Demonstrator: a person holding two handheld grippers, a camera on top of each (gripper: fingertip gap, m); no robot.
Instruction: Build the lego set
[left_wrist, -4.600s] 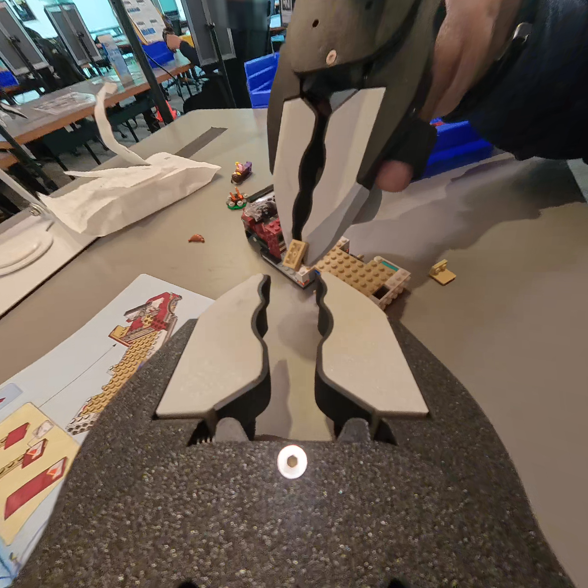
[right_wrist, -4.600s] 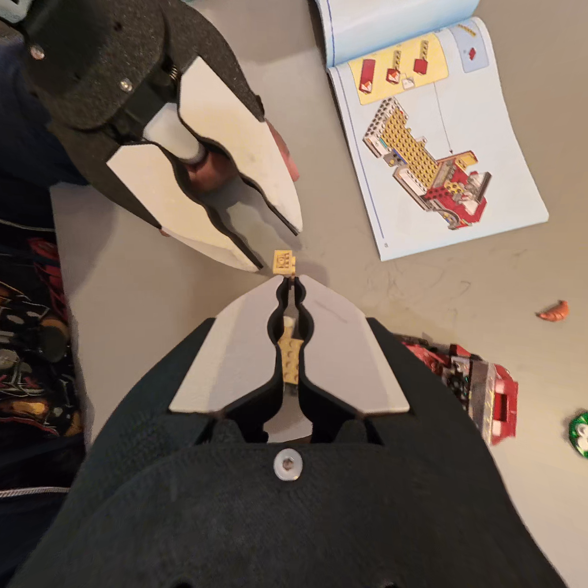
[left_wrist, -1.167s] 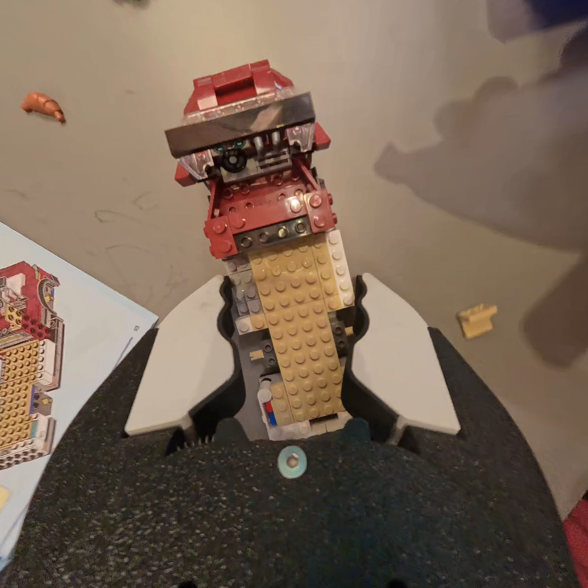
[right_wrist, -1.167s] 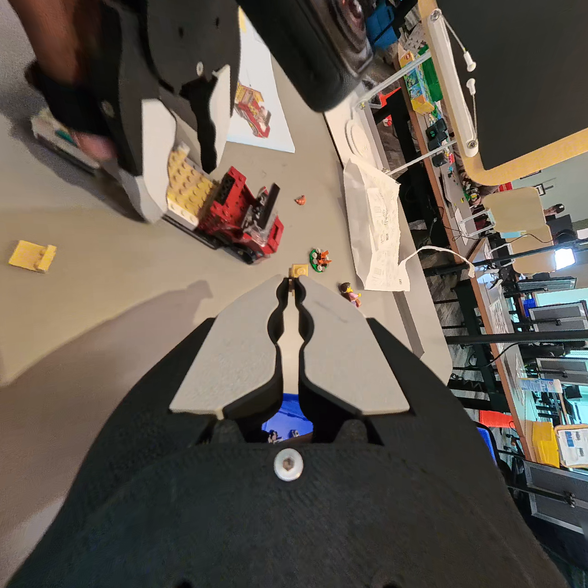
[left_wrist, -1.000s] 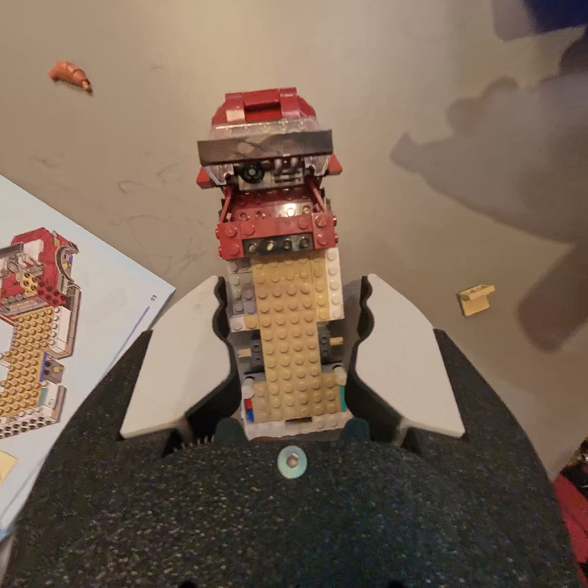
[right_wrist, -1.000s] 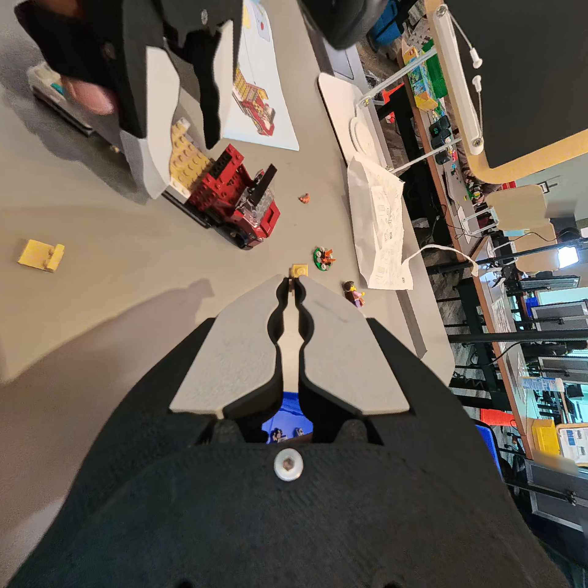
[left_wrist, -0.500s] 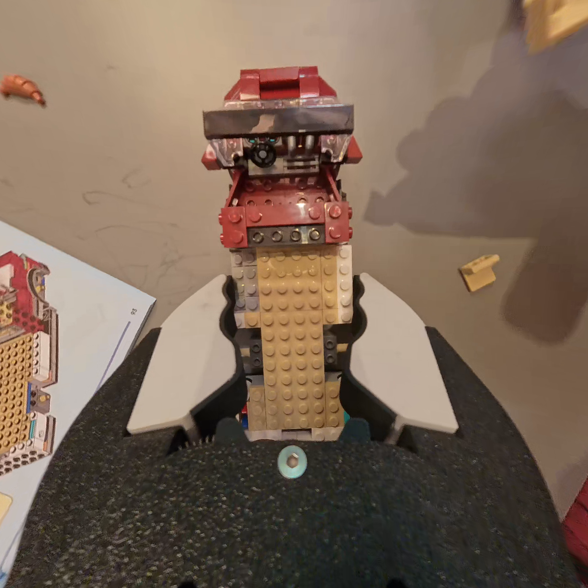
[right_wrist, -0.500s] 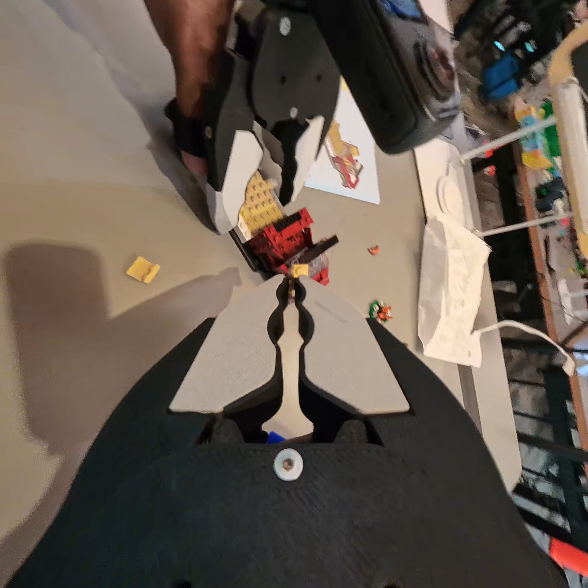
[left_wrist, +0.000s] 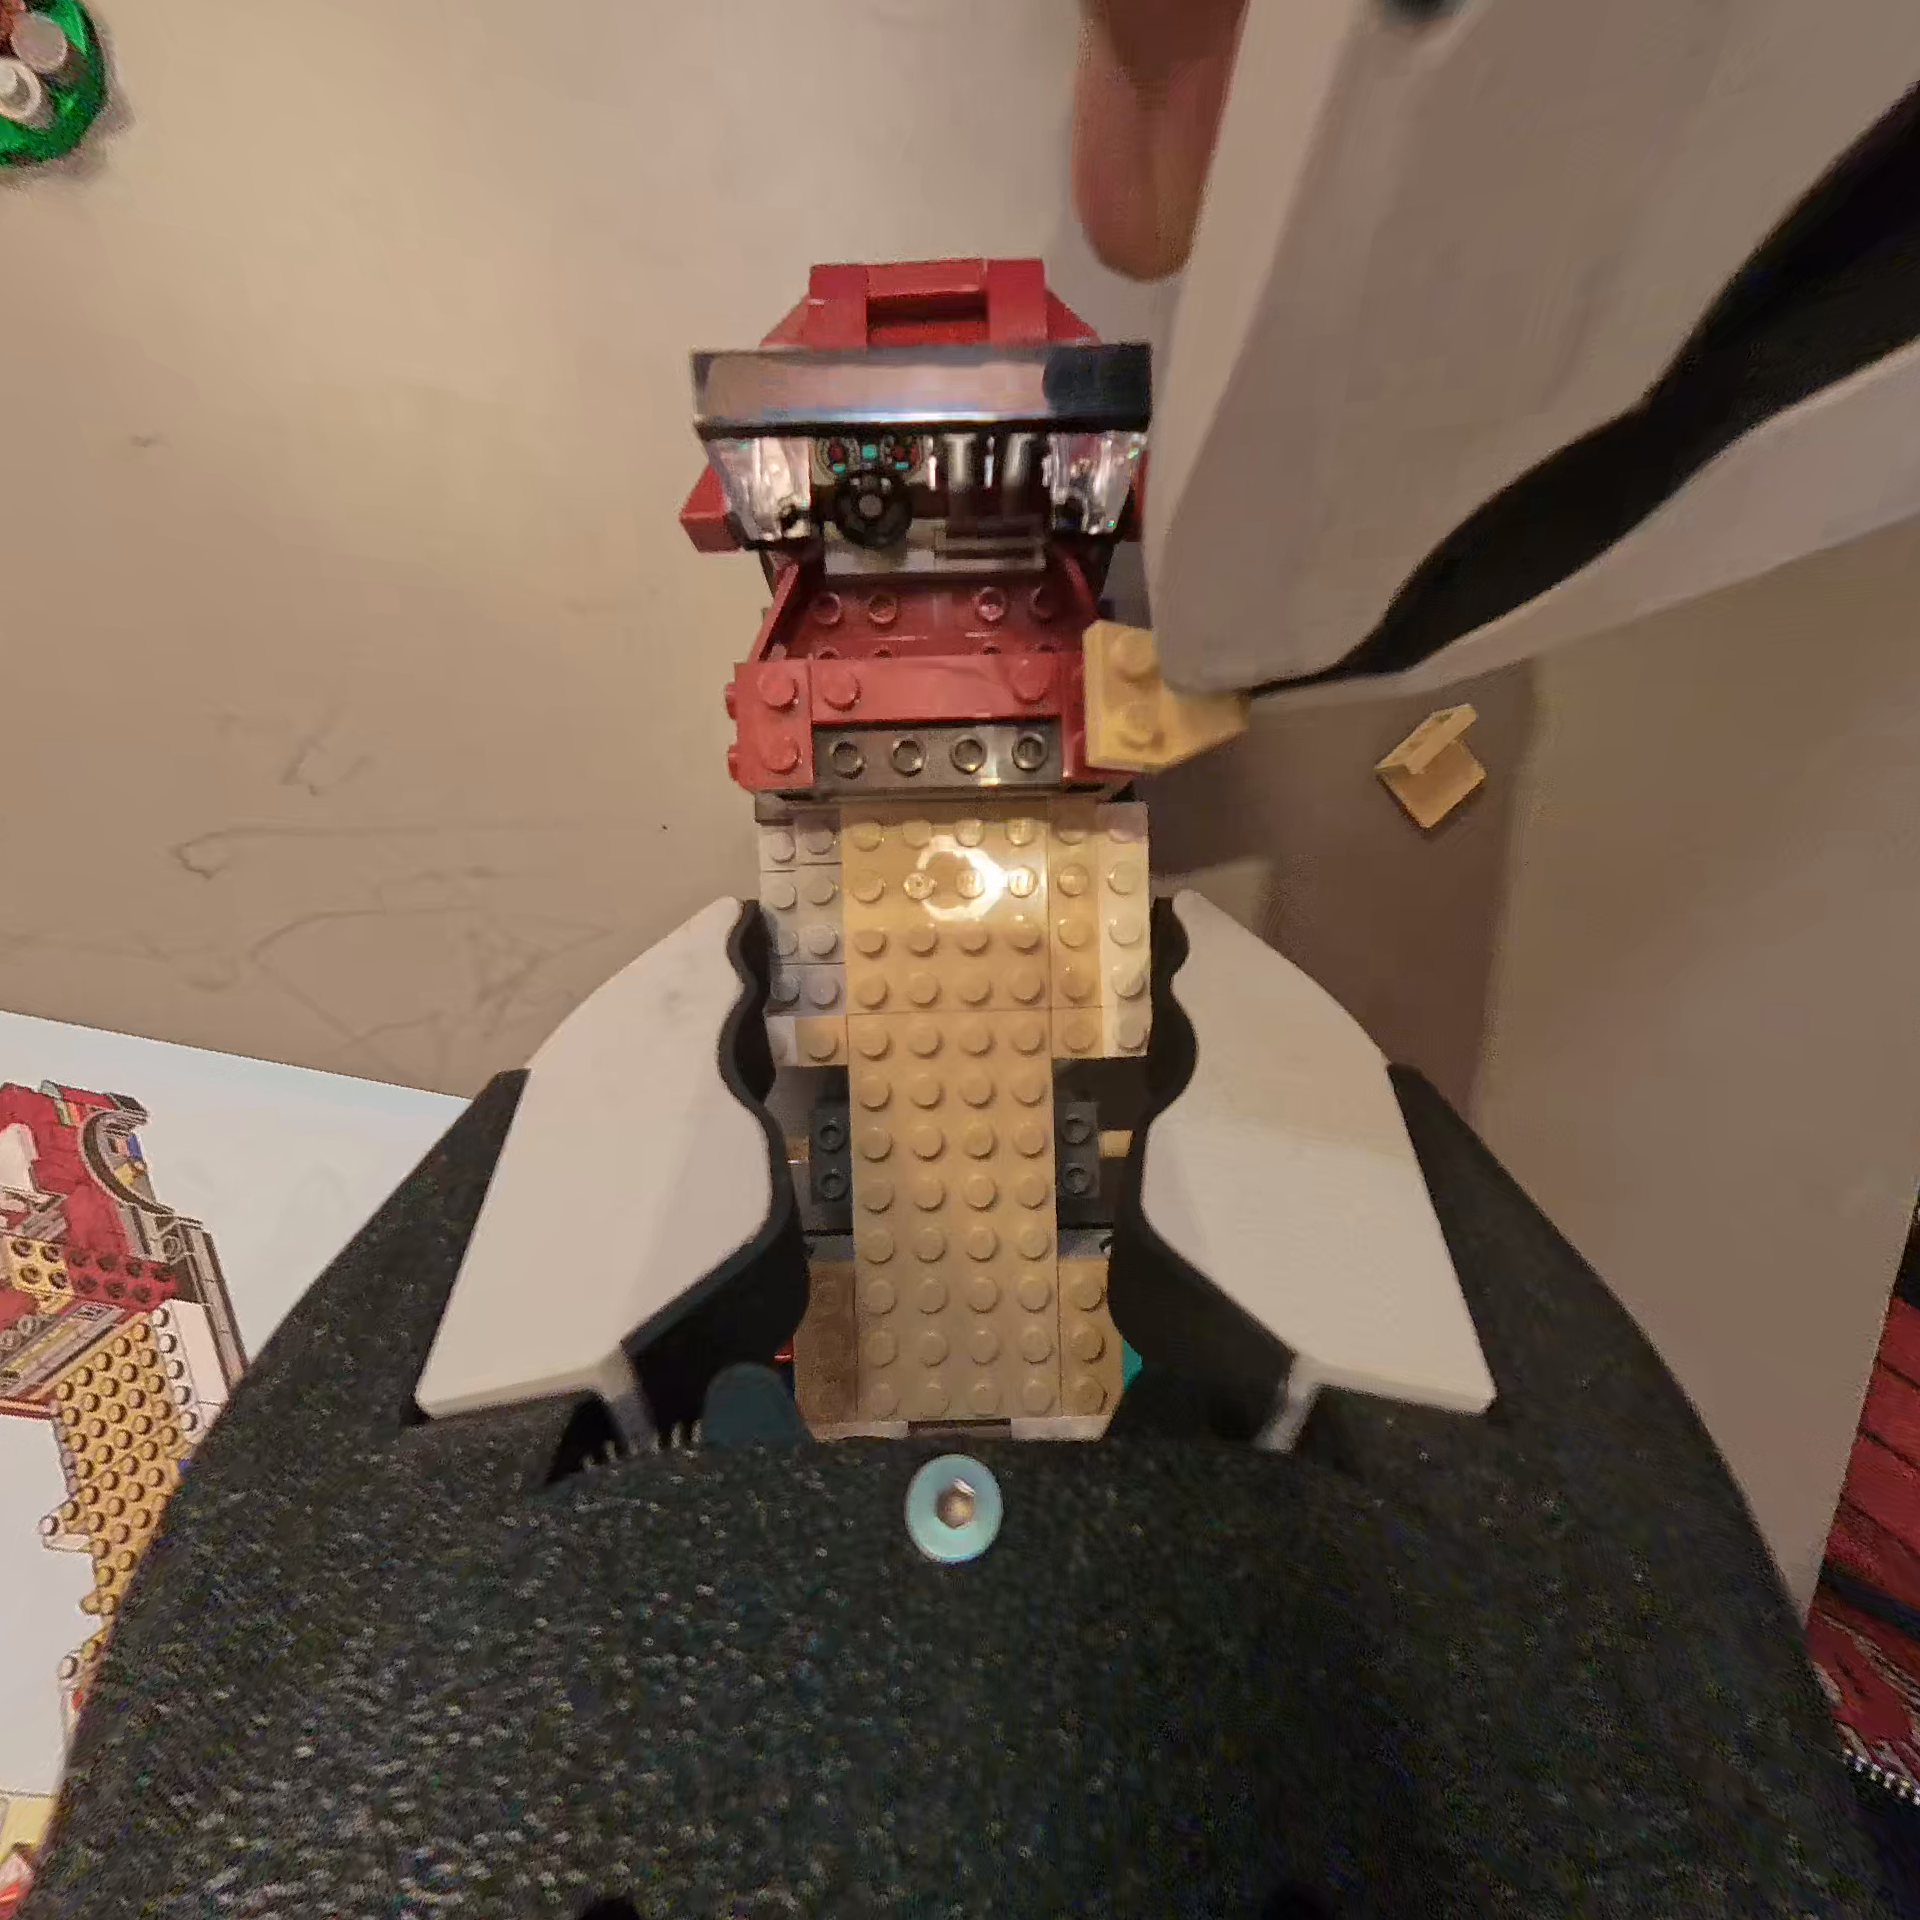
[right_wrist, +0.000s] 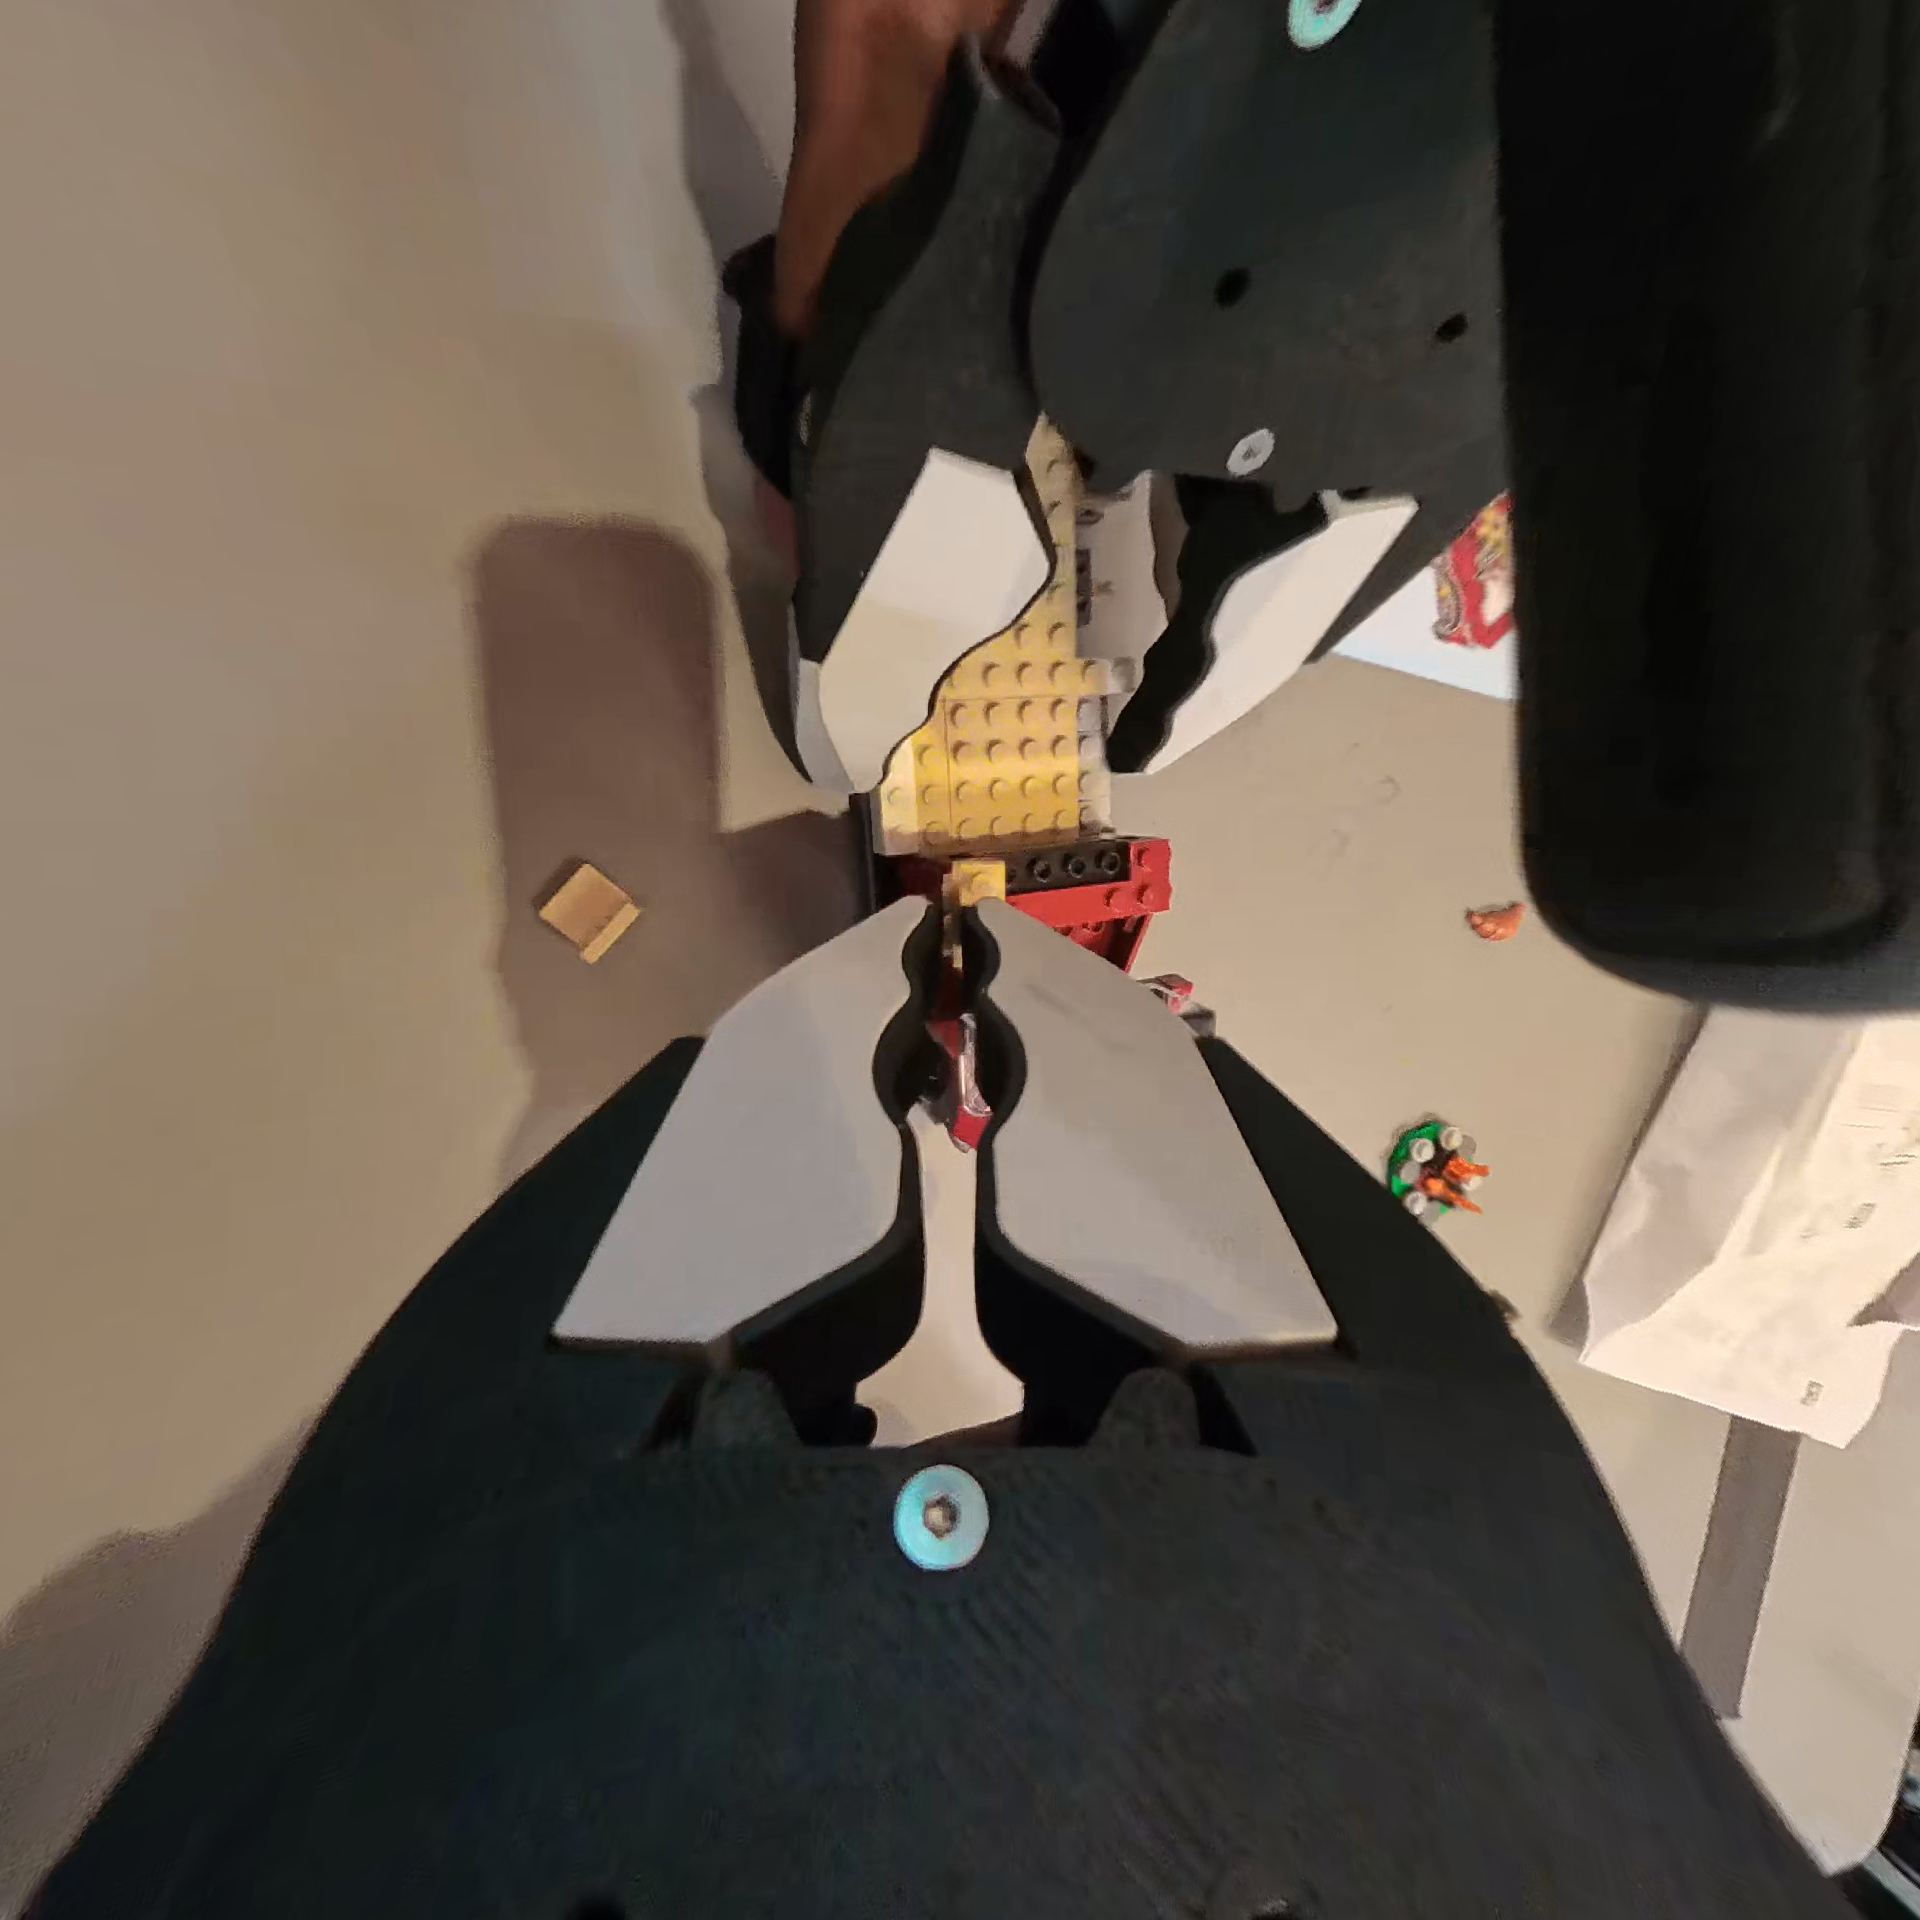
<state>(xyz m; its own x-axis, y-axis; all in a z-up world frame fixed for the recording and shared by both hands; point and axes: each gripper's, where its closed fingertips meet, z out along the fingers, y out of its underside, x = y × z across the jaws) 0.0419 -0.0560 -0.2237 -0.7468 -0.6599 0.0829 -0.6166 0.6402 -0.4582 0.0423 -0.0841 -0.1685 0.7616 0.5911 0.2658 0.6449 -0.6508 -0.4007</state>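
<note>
The left gripper (left_wrist: 956, 935) has its fingers (left_wrist: 634, 1132) set wide and closed against the two long sides of a brick truck (left_wrist: 945, 1039), gripping its tan studded bed; the dark pads sit against the bed's edges, and the red cab with its clear windscreen sticks out past the fingertips toward 12 o'clock. In the right wrist view the same truck (right_wrist: 1008, 769) shows from the other end, clamped between the left gripper's white fingers (right_wrist: 914, 613), a hand (right_wrist: 831, 177) behind them.

The right gripper (right_wrist: 951, 914) has its fingers nearly together, pinching a small tan brick (right_wrist: 977, 881) by one end. In the left wrist view that brick (left_wrist: 1143, 707) hangs at the tip of the right gripper's fingers (left_wrist: 1247, 468), which enter from 1 o'clock, and it touches or just overlaps the 3 o'clock corner of the truck's red studded row behind the cab; whether it is seated on the studs cannot be told.

On the worktop (left_wrist: 364, 520) a second tan piece (left_wrist: 1429, 764) lies at 3 o'clock of the truck, apart from it. An instruction booklet (left_wrist: 125, 1247) lies at 8 o'clock, a green round piece (left_wrist: 42, 94) at 11 o'clock in the corner. In the right wrist view a small orange piece (right_wrist: 1496, 920) and the green round piece (right_wrist: 1439, 1169) lie at 3 to 4 o'clock, with a white paper bag (right_wrist: 1756, 1247) farther out.

As a judgement, the moment is the fitting of the small brick onto the cab's rear corner while the other gripper steadies the truck.
</note>
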